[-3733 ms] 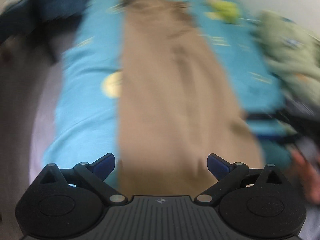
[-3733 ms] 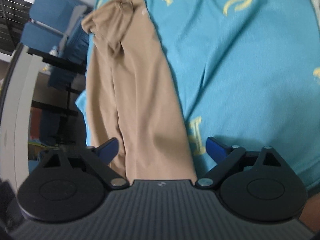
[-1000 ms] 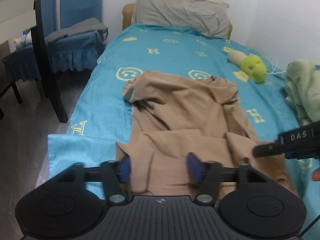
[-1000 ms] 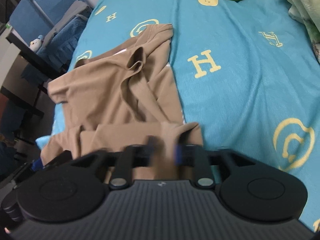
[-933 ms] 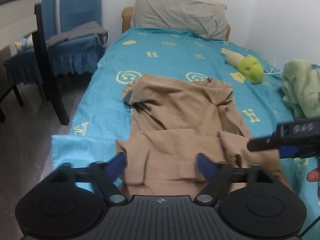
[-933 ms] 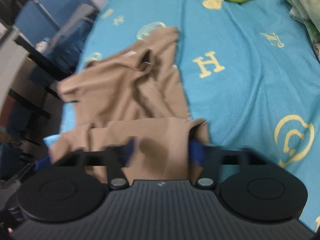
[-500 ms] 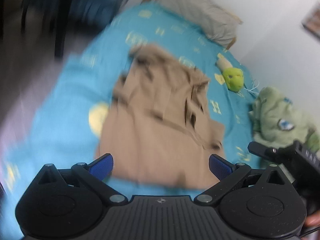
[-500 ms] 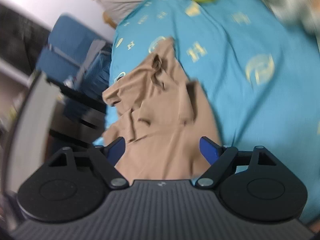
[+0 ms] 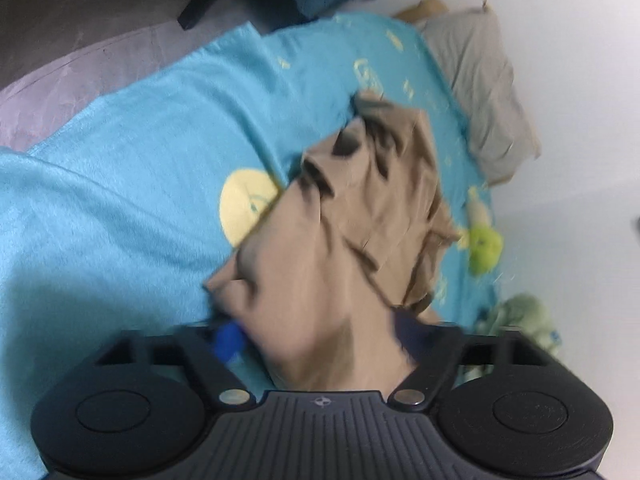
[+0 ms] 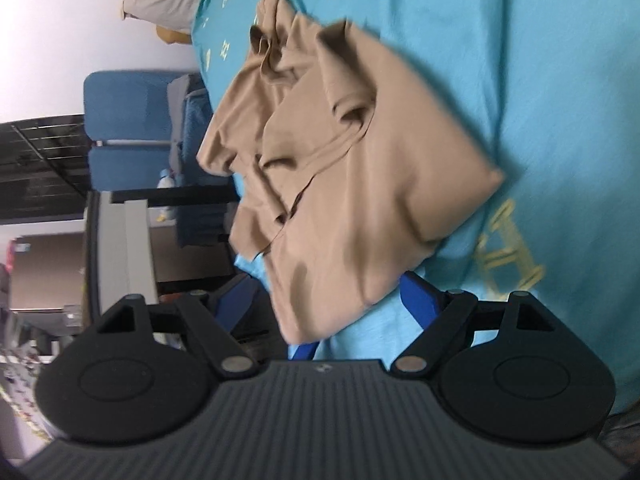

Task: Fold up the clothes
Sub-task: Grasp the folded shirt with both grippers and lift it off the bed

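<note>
Straddling the tan garment [image 9: 344,240] on the teal bed [image 9: 132,168] with both grippers.
Your left gripper [image 9: 316,332] and right gripper [image 10: 324,300] jaws stand wide apart around its near edge, gripping nothing.

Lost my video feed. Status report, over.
Left gripper and right gripper open, straddling tan garment. Garment half-folded on bed. Nothing in the way.
</note>
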`<control>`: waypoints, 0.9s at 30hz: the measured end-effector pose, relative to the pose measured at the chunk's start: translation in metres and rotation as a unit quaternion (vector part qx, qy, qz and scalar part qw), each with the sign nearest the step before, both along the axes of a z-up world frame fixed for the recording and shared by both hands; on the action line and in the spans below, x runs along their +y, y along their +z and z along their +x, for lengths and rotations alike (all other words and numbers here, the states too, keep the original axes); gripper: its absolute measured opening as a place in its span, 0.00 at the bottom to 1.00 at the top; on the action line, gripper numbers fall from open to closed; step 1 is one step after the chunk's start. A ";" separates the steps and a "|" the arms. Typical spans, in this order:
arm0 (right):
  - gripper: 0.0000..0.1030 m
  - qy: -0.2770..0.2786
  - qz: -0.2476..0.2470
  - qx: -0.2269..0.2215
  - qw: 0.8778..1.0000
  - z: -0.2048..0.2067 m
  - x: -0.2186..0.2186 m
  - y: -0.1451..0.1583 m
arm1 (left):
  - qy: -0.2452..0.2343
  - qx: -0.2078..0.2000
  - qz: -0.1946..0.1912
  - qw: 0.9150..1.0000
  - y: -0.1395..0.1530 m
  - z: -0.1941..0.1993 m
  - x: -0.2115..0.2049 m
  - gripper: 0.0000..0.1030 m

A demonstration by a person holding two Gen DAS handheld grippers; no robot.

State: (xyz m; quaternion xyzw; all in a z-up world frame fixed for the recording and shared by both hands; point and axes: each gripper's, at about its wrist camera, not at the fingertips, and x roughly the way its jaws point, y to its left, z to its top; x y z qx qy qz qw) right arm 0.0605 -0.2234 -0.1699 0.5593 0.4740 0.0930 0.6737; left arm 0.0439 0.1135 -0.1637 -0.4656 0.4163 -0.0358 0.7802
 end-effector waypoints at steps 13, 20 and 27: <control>0.60 -0.100 -0.056 0.034 0.993 -0.010 -0.021 -0.010 | 0.018 0.059 -0.085 0.994 -0.028 -0.003 0.004 0.49; 0.17 -0.119 -0.121 0.012 0.986 -0.008 -0.026 0.002 | 0.047 0.041 -0.095 0.994 -0.029 0.000 0.012 0.13; 0.12 -0.111 -0.139 -0.072 0.981 -0.018 -0.031 0.040 | 0.009 -0.058 -0.041 0.997 0.033 -0.009 0.006 0.07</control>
